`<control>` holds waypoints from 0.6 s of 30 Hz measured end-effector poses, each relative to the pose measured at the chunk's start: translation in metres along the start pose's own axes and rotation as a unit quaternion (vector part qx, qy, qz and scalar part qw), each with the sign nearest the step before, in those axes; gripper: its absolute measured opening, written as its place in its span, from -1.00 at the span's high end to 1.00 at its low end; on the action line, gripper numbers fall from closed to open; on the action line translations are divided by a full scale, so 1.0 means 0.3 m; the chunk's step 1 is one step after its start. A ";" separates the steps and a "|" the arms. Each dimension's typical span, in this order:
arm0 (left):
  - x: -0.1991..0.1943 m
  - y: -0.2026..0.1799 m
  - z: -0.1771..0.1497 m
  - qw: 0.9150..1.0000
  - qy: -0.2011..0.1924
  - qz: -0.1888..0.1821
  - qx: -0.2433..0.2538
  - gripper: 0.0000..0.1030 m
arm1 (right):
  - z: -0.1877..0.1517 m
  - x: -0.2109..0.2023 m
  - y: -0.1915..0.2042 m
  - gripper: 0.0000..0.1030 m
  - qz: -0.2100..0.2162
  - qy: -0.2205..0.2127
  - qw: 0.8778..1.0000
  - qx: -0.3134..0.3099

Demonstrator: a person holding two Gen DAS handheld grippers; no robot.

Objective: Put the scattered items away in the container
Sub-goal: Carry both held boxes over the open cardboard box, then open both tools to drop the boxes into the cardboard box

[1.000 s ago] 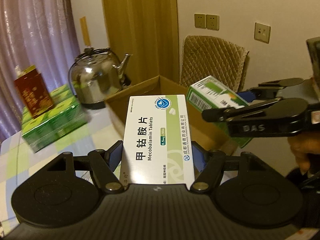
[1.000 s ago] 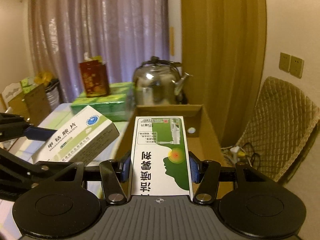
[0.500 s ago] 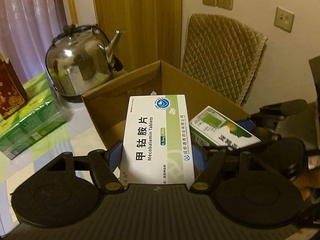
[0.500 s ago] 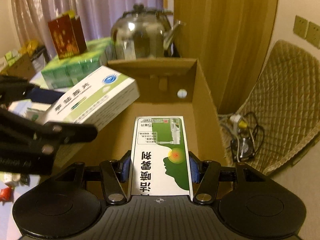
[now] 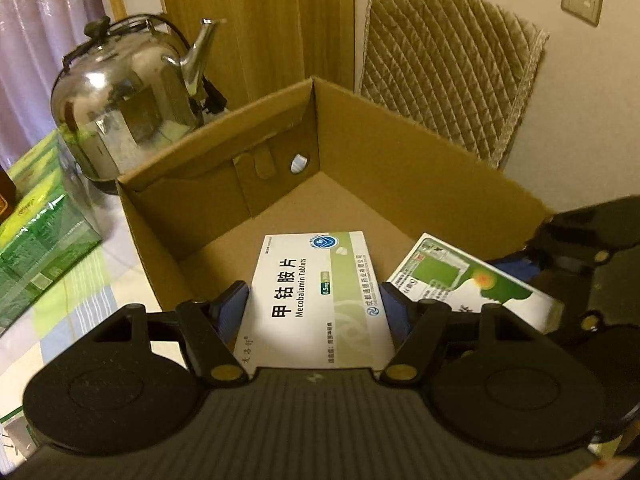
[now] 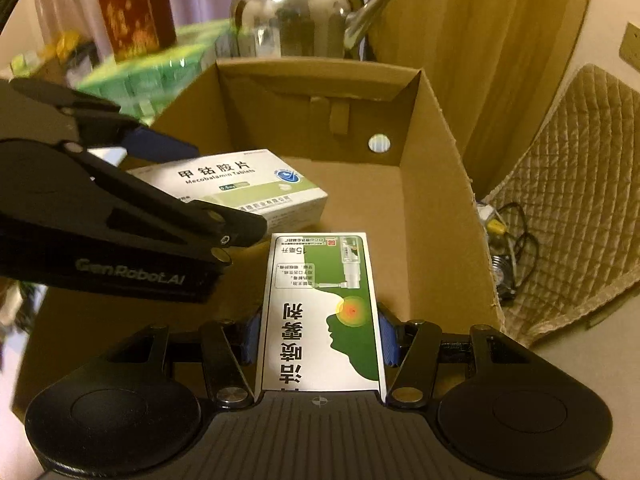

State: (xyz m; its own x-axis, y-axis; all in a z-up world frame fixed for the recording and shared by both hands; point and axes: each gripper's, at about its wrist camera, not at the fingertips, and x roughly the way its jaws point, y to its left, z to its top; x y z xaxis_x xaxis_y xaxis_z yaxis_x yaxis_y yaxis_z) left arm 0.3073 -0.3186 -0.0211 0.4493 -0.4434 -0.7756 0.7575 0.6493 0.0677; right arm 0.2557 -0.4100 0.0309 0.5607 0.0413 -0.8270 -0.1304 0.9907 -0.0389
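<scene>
An open brown cardboard box [image 5: 400, 160] [image 6: 436, 184] fills the middle of both views. My left gripper [image 5: 314, 300] is shut on a white and green Mecobalamin tablets box [image 5: 316, 300] [image 6: 240, 184], held low inside the cardboard box. My right gripper [image 6: 320, 336] is shut on a green and white throat spray box [image 6: 320, 312] [image 5: 472, 284], also held over the box's inside, just right of the left gripper [image 6: 100, 224]. The cardboard box floor shows bare brown.
A shiny steel kettle [image 5: 128, 104] [image 6: 296, 12] stands behind the box. Green packs [image 5: 36, 232] and a red carton [image 6: 132, 20] lie to the left on a checked tablecloth [image 5: 72, 312]. A quilted chair [image 5: 448, 80] and cables [image 6: 508, 248] sit to the right.
Both grippers have moved forward and down, from in front of the cardboard box to inside its opening, each still holding its box.
</scene>
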 end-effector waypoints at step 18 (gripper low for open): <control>0.005 -0.018 -0.048 0.999 0.011 -0.008 0.043 -0.30 | 0.007 0.030 0.022 -0.03 -0.003 0.052 0.998 -0.040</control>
State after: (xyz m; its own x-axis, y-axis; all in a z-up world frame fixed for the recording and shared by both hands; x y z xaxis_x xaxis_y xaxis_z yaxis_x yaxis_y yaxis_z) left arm 0.2971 -0.3140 -0.0316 0.4277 -0.4382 -0.7906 0.8026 0.5864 0.1092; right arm 0.2617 -0.4027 0.0244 0.4746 0.0180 -0.8800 -0.1943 0.9773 -0.0847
